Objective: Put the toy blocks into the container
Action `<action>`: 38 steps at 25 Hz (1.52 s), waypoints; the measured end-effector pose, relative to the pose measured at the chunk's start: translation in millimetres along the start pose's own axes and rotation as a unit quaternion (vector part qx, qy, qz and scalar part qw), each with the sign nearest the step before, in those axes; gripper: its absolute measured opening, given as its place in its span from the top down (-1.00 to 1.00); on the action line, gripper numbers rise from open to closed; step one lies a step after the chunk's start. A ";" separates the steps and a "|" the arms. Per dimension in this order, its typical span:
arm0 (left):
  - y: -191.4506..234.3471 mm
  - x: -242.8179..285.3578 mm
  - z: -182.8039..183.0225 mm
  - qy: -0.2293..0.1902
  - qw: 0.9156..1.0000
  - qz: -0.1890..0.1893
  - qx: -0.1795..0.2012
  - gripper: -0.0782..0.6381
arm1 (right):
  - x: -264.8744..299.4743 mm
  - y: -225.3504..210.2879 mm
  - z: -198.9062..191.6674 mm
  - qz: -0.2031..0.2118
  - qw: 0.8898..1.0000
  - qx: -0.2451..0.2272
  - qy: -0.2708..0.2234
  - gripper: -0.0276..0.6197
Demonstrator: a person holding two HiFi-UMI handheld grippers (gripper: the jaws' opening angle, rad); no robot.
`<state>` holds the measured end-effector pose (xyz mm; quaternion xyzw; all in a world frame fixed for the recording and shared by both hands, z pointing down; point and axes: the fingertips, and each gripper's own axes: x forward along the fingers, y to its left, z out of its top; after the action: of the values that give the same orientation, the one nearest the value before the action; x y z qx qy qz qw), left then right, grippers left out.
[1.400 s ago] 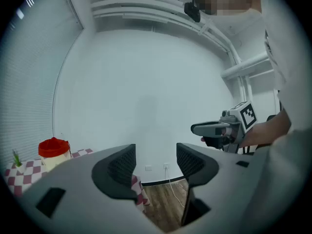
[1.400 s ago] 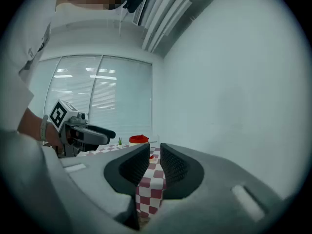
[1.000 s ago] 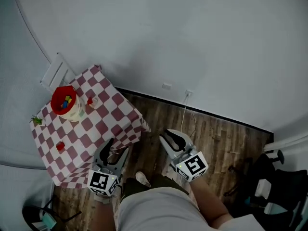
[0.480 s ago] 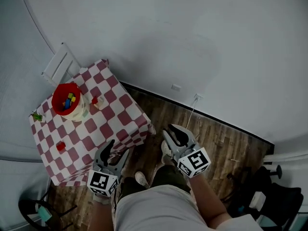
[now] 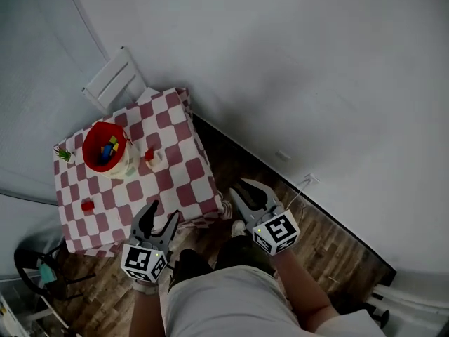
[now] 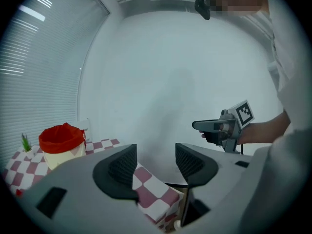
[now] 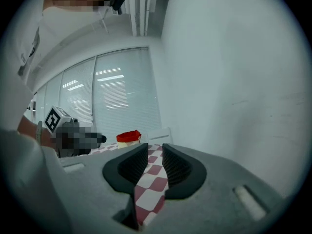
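A container with a red lining [image 5: 105, 148] stands on the checkered table [image 5: 179, 170] with several coloured blocks inside. One red block [image 5: 149, 154] lies to its right and another red block [image 5: 87, 205] near the table's front edge. My left gripper [image 5: 158, 220] hangs open and empty just off the table's near side; its view shows the container [image 6: 61, 143] far to the left. My right gripper [image 5: 242, 192] is shut on nothing, beyond the table's right corner. In its view the container [image 7: 128, 137] is small and distant.
A white chair [image 5: 116, 83] stands behind the table against the wall. A small green plant [image 5: 63, 154] sits at the table's left edge. A dark stool [image 5: 38, 272] is at the lower left. Wooden floor runs along the wall, which carries a socket [image 5: 283, 156].
The table has drifted right and looms larger in the head view. Both grippers have come nearer to its near edge. Neither gripper's jaws have changed.
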<state>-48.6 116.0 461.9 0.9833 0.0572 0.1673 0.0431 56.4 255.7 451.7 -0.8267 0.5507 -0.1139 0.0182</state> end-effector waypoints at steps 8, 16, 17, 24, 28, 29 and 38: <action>19.1 15.8 6.7 0.008 0.992 0.124 -0.039 0.10 | 64.2 -19.6 2.1 0.145 0.987 -0.054 0.053 0.68; 46.7 -1.8 -13.3 0.010 0.976 0.200 -0.088 0.10 | 121.5 -5.9 -17.8 0.229 0.963 -0.095 0.107 0.60; 51.6 -3.9 -16.0 0.010 0.974 0.206 -0.092 0.10 | 129.1 -2.6 -20.2 0.237 0.959 -0.102 0.113 0.59; 97.5 -18.9 -38.6 0.003 0.963 0.235 -0.135 0.10 | 186.6 27.5 -45.0 0.278 0.935 -0.146 0.163 0.55; 117.2 -29.2 -51.3 -0.004 0.957 0.242 -0.157 0.10 | 213.7 42.5 -66.3 0.292 0.918 -0.184 0.197 0.51; 121.0 -31.9 -54.4 -0.004 0.957 0.243 -0.161 0.10 | 220.5 45.3 -72.0 0.294 0.913 -0.194 0.205 0.50; 132.8 -58.3 -73.9 0.005 0.947 0.255 -0.195 0.10 | 275.2 68.4 -118.4 0.309 0.877 -0.251 0.270 0.40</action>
<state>-114.9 -18.0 526.3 0.9367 -0.2286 0.1853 0.1898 70.8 -11.6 602.5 -0.5287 0.7716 -0.1790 -0.3052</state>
